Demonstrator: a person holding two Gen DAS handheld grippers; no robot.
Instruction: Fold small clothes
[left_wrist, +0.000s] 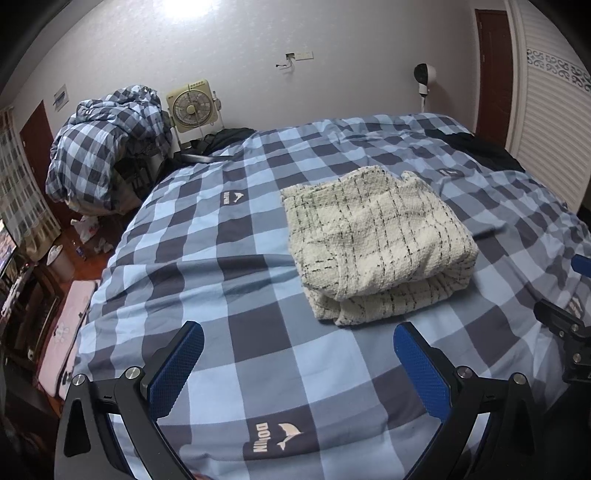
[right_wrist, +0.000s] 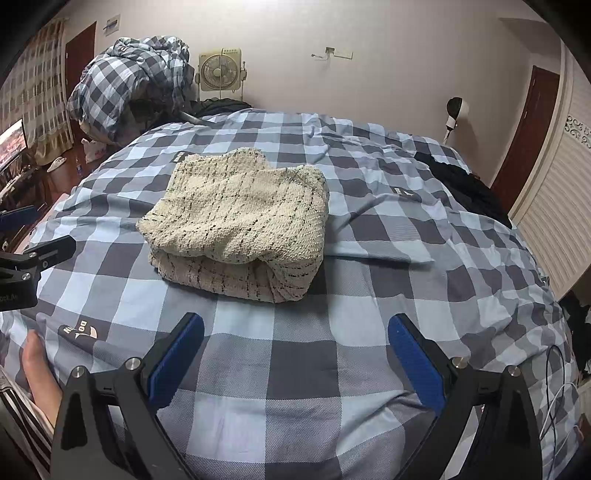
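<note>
Folding looks finished: the cream garment (left_wrist: 376, 243) lies as a compact stack on the checked bedspread (left_wrist: 258, 369), just beyond both tools; left gripper (left_wrist: 297, 365) and right gripper (right_wrist: 295, 356) hang spread and empty over the near bedspread; next likely calls for fetching another piece; only the right wrist view shows a bare forearm (right_wrist: 38, 376) at near left.

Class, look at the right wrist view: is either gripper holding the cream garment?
No, the folded cream garment lies alone on the checked bedspread, beyond the open right gripper.
</note>
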